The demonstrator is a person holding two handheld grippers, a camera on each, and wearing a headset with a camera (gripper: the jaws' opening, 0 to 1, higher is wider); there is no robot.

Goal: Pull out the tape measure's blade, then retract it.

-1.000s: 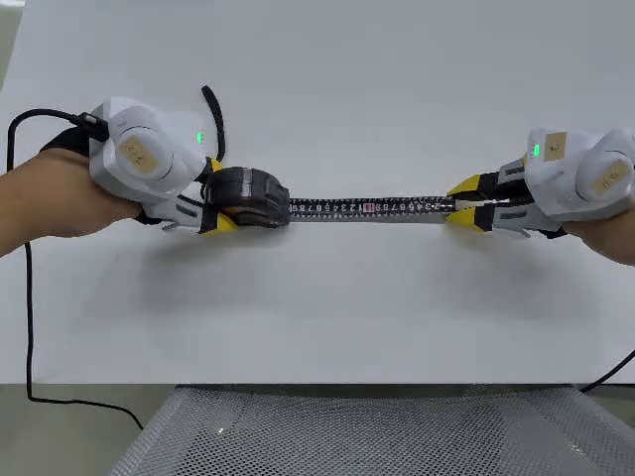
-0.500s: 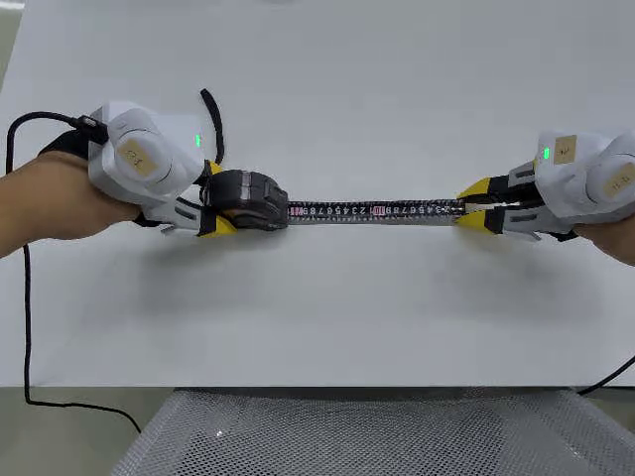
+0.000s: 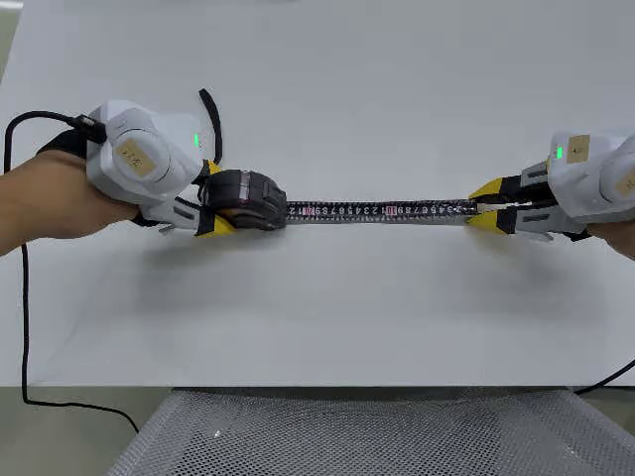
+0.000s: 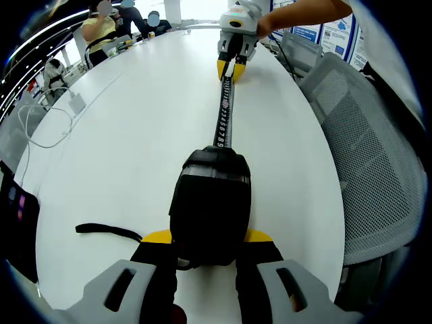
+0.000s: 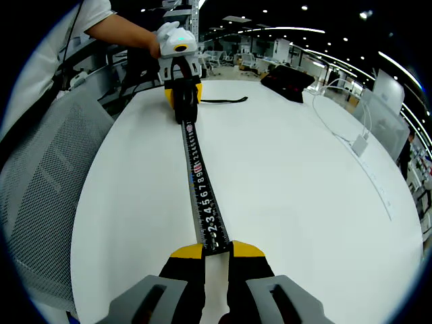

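Note:
A black tape measure case (image 3: 245, 199) lies on the white table, and my left gripper (image 3: 212, 198) is shut on its rear end. In the left gripper view the case (image 4: 210, 204) sits between the yellow-tipped jaws. The black blade (image 3: 382, 210) with white numbers runs straight to the right, just above the table. My right gripper (image 3: 485, 206) is shut on the blade's tip. In the right gripper view the blade (image 5: 202, 196) stretches from the jaws to the far case (image 5: 183, 93). The case's black wrist strap (image 3: 211, 117) curls behind the left gripper.
A black cable (image 3: 25, 297) hangs off the table's left front edge. A grey mesh chair back (image 3: 347, 431) stands below the front edge. In the right gripper view a dark bag (image 5: 289, 77) and a white cable (image 5: 341, 111) lie far across the table.
My right gripper has moved further right with the blade's tip, so more blade shows. The left gripper and the case have stayed in place.

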